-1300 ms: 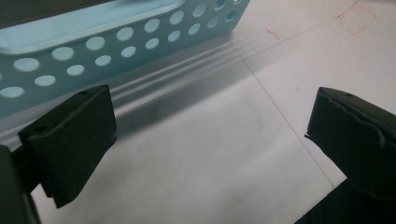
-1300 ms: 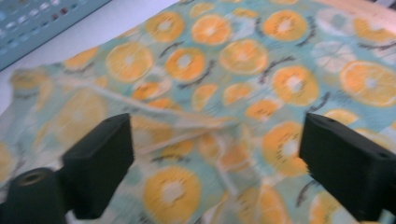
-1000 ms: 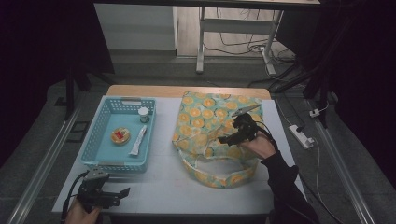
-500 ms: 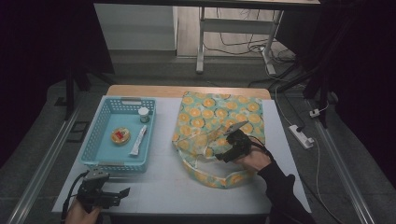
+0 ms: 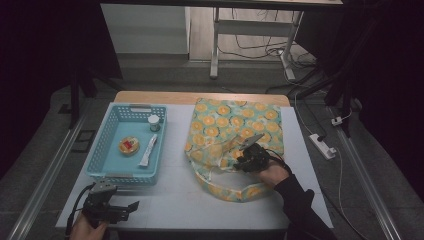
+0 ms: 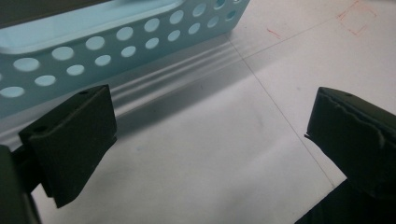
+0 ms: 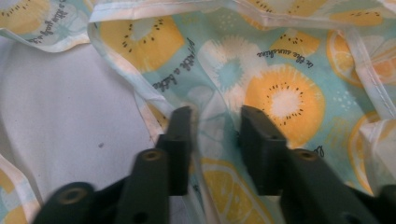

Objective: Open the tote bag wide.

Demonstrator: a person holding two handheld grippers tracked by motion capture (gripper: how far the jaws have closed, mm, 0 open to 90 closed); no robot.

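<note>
In the high view, a flat fabric tote bag [image 5: 235, 135] printed with orange slices is being worked at its near opening by the right gripper [image 5: 248, 156]; nothing is yet lifted, so the work is judged barely begun. The left gripper [image 5: 112, 207] is being held idle by the pale blue perforated plastic basket [image 5: 102, 150].

In the left gripper view, its jaws are standing wide and empty over the white tabletop [image 6: 210, 149].

In the right gripper view, the jaws, just closing, are being narrowed around a raised fold of the bag [image 7: 280, 93]; whether it is pinched cannot be told.

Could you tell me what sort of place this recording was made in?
Probably a lab or workshop set up for recording: a white-topped table on a grey floor, a power strip with loose cables, and a desk frame behind.
</note>
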